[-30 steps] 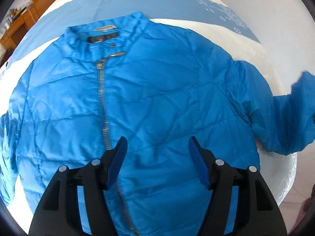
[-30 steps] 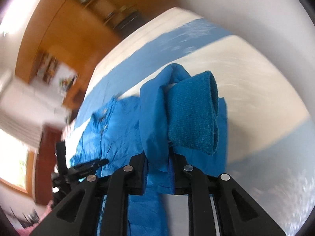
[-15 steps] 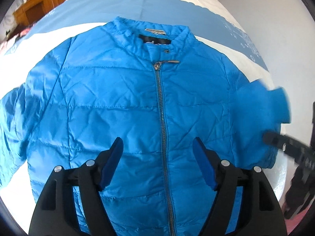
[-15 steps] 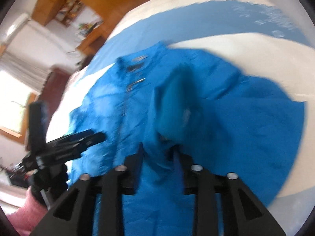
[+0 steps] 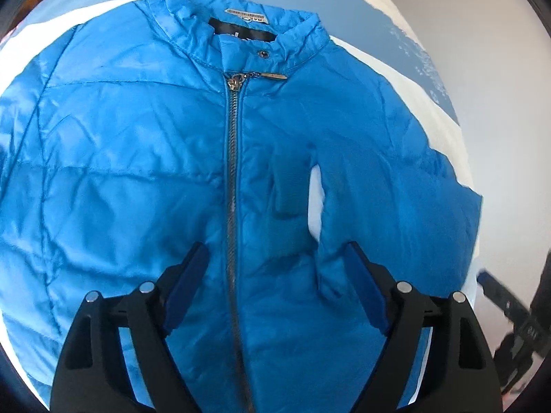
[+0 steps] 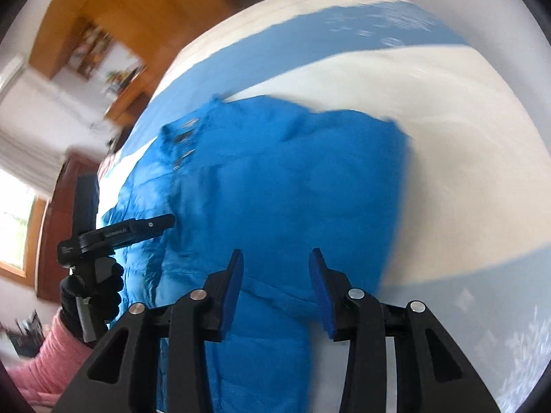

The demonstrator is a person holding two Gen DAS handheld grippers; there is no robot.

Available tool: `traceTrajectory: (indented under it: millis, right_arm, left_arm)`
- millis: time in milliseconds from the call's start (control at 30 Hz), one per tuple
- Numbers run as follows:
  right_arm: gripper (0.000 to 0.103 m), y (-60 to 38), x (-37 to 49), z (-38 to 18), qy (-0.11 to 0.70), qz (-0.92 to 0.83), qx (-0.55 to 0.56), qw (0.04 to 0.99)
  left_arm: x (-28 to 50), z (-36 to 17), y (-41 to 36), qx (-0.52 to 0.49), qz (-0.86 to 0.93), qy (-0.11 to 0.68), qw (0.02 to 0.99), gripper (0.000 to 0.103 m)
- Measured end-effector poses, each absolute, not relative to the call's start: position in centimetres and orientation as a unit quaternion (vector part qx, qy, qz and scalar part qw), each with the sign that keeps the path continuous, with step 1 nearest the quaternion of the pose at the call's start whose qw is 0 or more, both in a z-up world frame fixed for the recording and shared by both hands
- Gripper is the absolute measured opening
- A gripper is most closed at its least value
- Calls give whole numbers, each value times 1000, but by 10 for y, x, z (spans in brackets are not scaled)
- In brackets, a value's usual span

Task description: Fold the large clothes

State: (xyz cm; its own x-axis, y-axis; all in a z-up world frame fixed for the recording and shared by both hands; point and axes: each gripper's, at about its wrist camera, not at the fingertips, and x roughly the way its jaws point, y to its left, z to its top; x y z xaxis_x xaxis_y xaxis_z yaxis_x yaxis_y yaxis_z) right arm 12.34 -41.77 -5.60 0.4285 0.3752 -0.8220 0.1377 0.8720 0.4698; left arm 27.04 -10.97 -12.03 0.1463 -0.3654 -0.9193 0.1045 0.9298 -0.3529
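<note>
Blue puffer jacket (image 5: 137, 158) is lying zipped on the bed (image 6: 465, 130), one sleeve (image 5: 289, 186) folded across; both claws, left claw (image 5: 275, 285) and right claw (image 6: 275, 285), have just been opening and are holding nothing.

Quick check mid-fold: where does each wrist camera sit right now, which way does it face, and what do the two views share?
Left wrist: sits on the left gripper, looking steeply down at the blue jacket's zipped front, collar at top; its own open jaws show, and the other gripper at the right edge.
Right wrist: sits on the right gripper, looking over the jacket's folded-in sleeve side and the bed; its open jaws, just opened and empty, a gloved hand and pink sleeve show.
Shared: jacket, bed, each other's gripper.
</note>
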Motion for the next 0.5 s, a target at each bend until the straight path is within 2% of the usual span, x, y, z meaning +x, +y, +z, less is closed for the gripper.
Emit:
traceTrajectory:
  millis: [67,100,133,167,233,500]
  right_arm:
    - [41,-432,117,-61,527,54,260,808]
    - [41,-438,114,-63,525,46,268,807]
    - [41,-441,114,-65,523,42,273,806]
    - [41,-445,113,-66,522,38,277,806]
    - [41,-448,113,-68,520,30,282,806]
    - [41,-444,124,-67,517,46,283,806]
  left_arm:
    - [274,-119,-117,-91,-144,625,762,72]
    - [275,-117,-120,-81,-140,618,769,55]
    - [275,-114,-123,-88,-156,612,770,21]
    - [275,-113,-123,-100,-165,613,766,14]
    - [271,-105,-116,-116,-159,597,778,6]
    - [247,-57,-38,-155,-105,525,830,3]
